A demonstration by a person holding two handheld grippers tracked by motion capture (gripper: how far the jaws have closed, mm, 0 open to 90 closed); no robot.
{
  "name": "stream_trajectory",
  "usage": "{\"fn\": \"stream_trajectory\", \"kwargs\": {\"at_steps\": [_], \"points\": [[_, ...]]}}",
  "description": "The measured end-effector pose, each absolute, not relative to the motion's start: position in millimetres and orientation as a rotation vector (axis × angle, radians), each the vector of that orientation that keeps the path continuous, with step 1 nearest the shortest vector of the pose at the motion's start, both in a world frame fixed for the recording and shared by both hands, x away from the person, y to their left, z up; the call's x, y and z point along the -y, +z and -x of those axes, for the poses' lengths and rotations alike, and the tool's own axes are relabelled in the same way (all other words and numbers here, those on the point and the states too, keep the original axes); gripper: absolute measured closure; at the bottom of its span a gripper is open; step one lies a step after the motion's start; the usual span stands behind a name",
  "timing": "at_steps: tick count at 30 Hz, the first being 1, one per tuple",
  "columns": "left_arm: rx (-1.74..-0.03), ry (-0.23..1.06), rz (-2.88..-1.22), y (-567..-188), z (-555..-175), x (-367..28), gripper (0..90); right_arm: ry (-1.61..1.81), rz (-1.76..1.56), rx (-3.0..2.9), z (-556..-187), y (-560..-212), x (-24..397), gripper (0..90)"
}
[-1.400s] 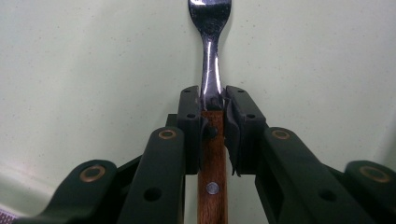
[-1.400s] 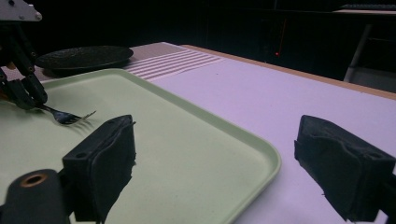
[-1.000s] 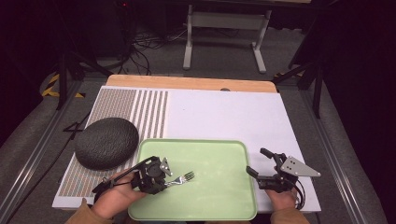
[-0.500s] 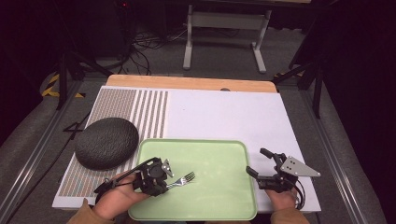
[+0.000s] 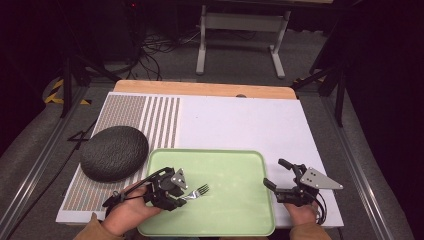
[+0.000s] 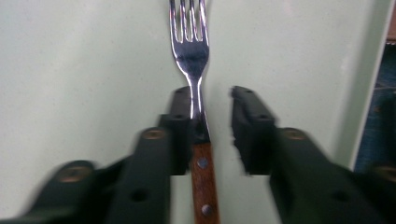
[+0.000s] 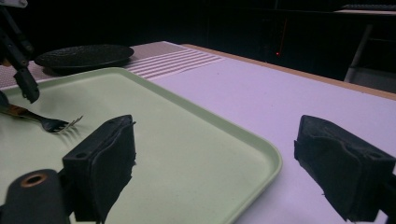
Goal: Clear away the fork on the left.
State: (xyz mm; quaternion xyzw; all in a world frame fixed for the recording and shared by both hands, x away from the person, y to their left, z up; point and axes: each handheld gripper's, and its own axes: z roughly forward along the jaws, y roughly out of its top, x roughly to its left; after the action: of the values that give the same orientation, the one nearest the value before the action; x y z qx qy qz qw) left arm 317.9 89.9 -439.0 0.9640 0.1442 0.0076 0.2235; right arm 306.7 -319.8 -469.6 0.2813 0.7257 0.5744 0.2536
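A fork (image 5: 200, 190) with a wooden handle lies on the pale green tray (image 5: 235, 170), tines pointing right. My left gripper (image 5: 185, 194) hovers low over it at the tray's left part. In the left gripper view the fork (image 6: 190, 51) runs between the jaws of that gripper (image 6: 212, 93). Its neck rests against the left jaw, a gap separates it from the right jaw, and the gripper is open. My right gripper (image 5: 274, 173) stands wide open at the tray's right edge with nothing between its jaws (image 7: 215, 135). The fork (image 7: 51, 122) also lies far left in the right gripper view.
A dark grey round plate (image 5: 114, 152) sits left of the tray on the striped part of the white board (image 5: 240, 125). The board's right and far parts are bare. Beyond the table's wooden far edge (image 5: 200, 89) stand a metal frame and cables on the floor.
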Motion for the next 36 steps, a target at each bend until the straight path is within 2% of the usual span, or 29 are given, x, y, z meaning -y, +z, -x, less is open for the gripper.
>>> {"fn": "stream_trajectory", "kwargs": {"at_steps": [1, 3, 16, 36], "points": [[-0.389, 0.018, -2.666, -440, -318, -89, 82.4, 1.563, -0.764, -1.972, -307, -470, 320, 13.0], [-0.363, 0.018, -2.67, -442, -319, -86, 89.7, 1.559, -0.767, -1.973, -307, -470, 320, 13.0], [-0.314, 0.05, -2.719, -454, -320, -75, 89.9, 1.56, -0.764, -1.972, -306, -469, 320, 13.0], [-0.439, 0.144, -2.7, -454, -338, -94, 89.8, 1.56, -0.762, -1.97, -306, -470, 320, 13.0]]}}
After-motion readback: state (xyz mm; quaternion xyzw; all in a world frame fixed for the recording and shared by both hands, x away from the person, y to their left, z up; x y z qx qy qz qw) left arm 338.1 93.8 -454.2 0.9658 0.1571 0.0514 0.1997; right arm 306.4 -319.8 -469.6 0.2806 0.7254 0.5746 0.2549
